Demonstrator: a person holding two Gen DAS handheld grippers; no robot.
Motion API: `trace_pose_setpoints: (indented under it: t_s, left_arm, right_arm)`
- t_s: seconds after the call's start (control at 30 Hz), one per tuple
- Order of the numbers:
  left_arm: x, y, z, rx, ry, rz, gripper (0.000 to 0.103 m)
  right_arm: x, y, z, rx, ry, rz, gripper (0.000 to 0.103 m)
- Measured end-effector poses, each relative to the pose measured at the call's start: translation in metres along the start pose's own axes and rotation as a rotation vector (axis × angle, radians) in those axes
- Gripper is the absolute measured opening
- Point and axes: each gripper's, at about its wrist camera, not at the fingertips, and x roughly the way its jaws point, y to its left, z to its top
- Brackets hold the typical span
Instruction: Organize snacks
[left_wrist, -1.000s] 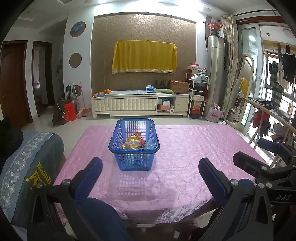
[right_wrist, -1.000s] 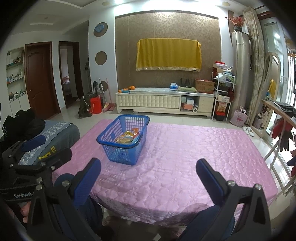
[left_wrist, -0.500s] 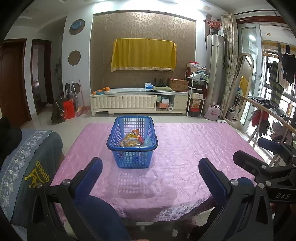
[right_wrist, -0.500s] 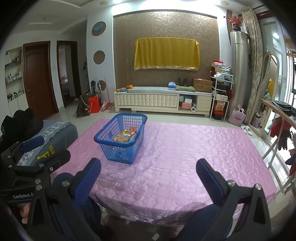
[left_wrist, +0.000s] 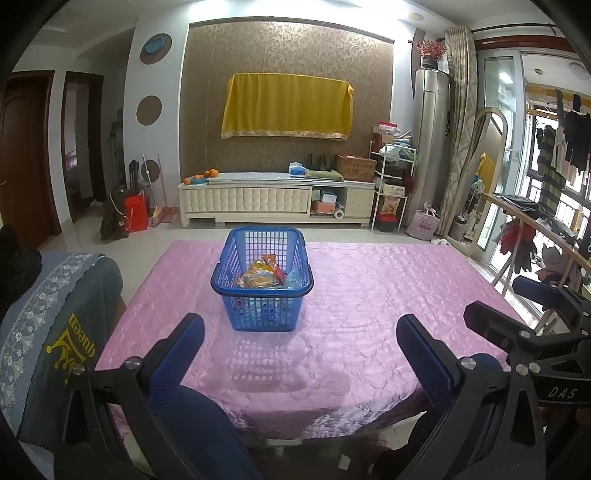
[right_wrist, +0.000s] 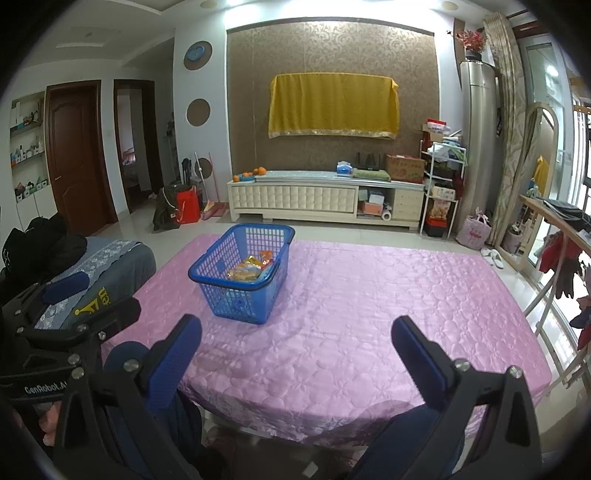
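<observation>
Showing wide-spread, empty fingers low in frame, the left gripper (left_wrist: 299, 343) faces the blue basket (left_wrist: 262, 288) of snack packets (left_wrist: 260, 275) at center, while the right gripper (right_wrist: 295, 341), equally wide, sees that basket (right_wrist: 242, 273) center-left on the pink tablecloth (right_wrist: 369, 314).

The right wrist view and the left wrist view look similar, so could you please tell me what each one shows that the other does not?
Only the right wrist view shows the wall shelves by the door and the white slippers. Only the left wrist view shows the hanging clothes by the window. Both show the blue basket holding the snack packets on the pink tablecloth, and both the left gripper and the right gripper, open and empty.
</observation>
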Motion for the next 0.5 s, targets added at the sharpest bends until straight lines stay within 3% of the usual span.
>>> trace_pose_setpoints:
  t_s: [0.5]
  left_arm:
    - [-0.0014,-0.003,-0.0014,0.003,0.0,0.001,0.103]
  right_arm:
    - [0.0001,-0.0013,-0.0018,0.007,0.008,0.0,0.103]
